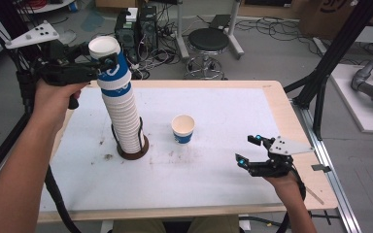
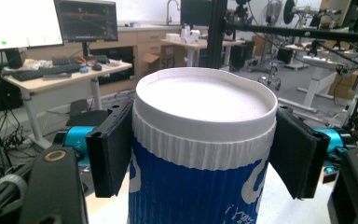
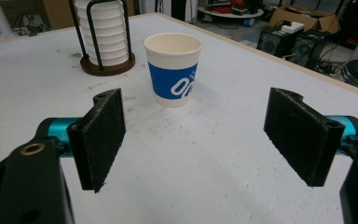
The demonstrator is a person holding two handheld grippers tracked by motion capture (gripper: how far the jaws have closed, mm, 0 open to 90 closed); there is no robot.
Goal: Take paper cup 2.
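1 cup stack (image 1: 121, 104), 1 single cup (image 1: 183, 128), 2 grippers

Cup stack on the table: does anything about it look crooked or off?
Yes. The cup stack leans left toward its top instead of rising straight from the wooden holder. The left gripper straddles the top cup. Brown stains speckle the table.

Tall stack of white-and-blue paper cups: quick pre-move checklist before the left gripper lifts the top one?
1. Left gripper jaws flank the top cup of the tall white-and-blue paper cup stack: ok.
2. Pads pressing the cup firmly: cannot tell.
3. Stack leans in its dark round wire holder: not ok.
4. Right gripper open, away from the stack: ok.
5. Single upright blue-banded paper cup stands apart from the stack: ok.
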